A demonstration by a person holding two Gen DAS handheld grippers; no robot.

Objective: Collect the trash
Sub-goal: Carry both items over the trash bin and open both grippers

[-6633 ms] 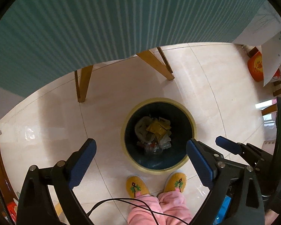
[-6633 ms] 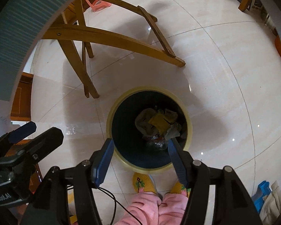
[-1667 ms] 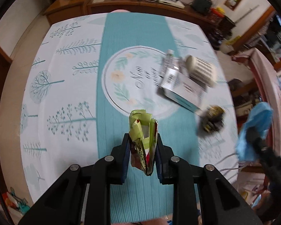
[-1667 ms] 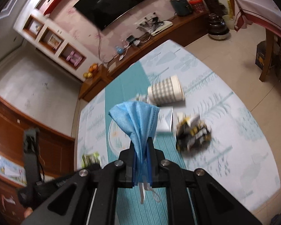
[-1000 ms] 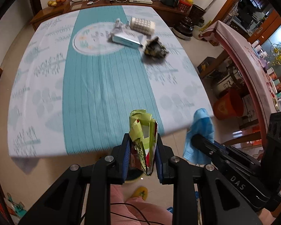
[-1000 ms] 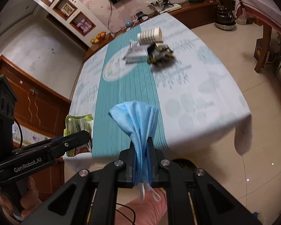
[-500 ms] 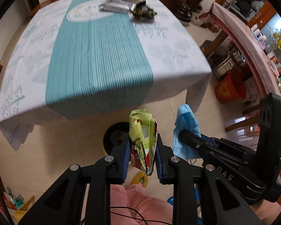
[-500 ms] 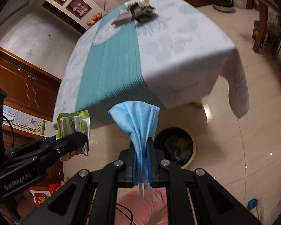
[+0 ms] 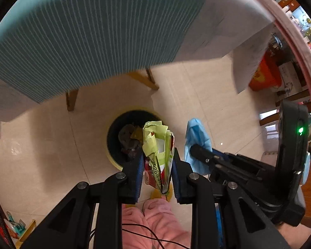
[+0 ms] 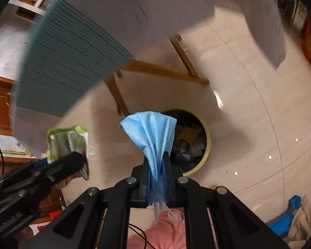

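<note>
Open floor (image 9: 41,145) at 9 o'clock of the trash bin (image 9: 114,157) and bare tiles at 3 o'clock. Bin mouth partly filled with rubbish. Tablecloth edge (image 9: 93,51) overhanging at 12 o'clock, wooden table legs (image 10: 118,97) just beyond the rim. Pink-clad legs (image 9: 155,217) and slippers close at 6 o'clock.

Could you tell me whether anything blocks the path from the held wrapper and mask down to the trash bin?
Nothing visible does. The wrapper and mask hang above the open bin, which stands clear of the table leg.
</note>
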